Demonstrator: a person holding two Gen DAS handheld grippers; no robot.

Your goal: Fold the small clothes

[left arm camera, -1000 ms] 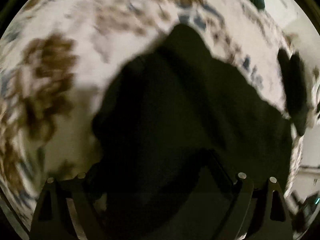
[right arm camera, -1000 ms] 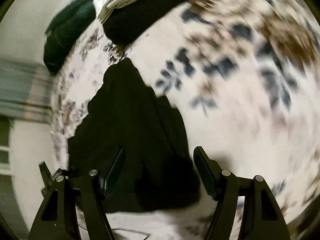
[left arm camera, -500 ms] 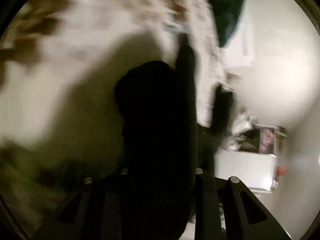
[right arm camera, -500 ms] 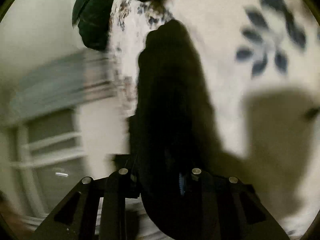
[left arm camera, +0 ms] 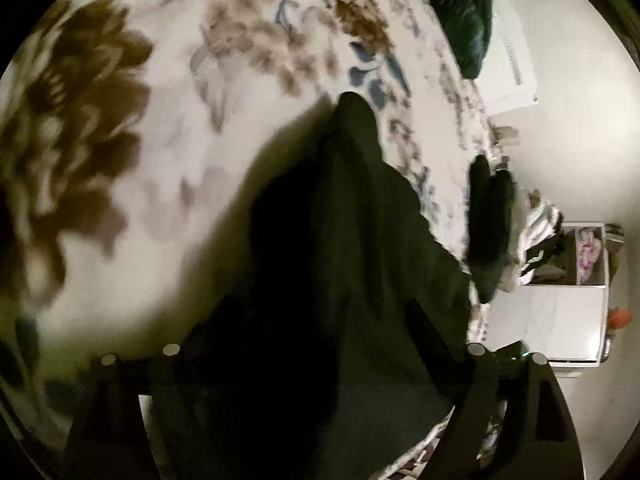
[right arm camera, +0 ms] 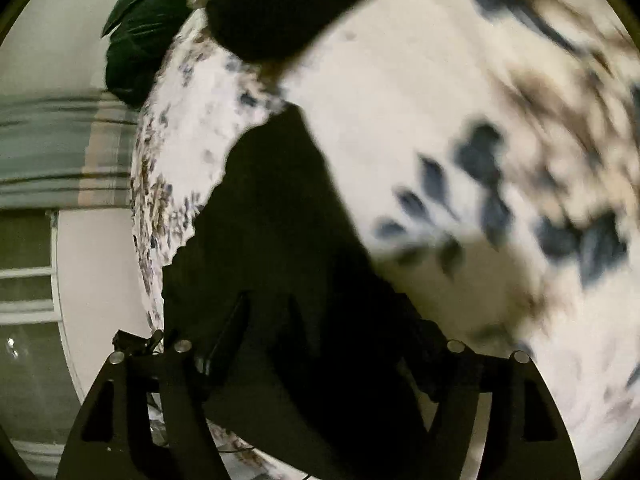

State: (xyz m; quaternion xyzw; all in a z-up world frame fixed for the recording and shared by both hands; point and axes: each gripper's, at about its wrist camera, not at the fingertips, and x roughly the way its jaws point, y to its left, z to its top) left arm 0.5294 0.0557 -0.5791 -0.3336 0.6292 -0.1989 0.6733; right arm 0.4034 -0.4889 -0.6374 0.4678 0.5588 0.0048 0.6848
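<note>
A small black garment (left arm camera: pixel 352 248) lies on a white bedspread with brown and blue flowers (left arm camera: pixel 168 92). In the left wrist view it spreads from between my fingers up to a narrow tip. My left gripper (left arm camera: pixel 320 344) is open, its fingers wide apart over the near edge of the cloth. In the right wrist view the same black garment (right arm camera: pixel 280 240) lies between the fingers of my right gripper (right arm camera: pixel 328 320), which is open too. The cloth hides the fingertips in part.
A dark green pillow (left arm camera: pixel 464 4) lies at the bed's far end. Other black clothes (left arm camera: pixel 488 224) sit near the bed's edge, with striped cloth behind. A white cabinet (left arm camera: pixel 560 320) stands beside the bed. A dark pile (right arm camera: pixel 288 0) lies at the top of the right view.
Both grippers were shut on the black garment half a second ago and held it up. Now both have opened and the garment lies spread on the bed.
</note>
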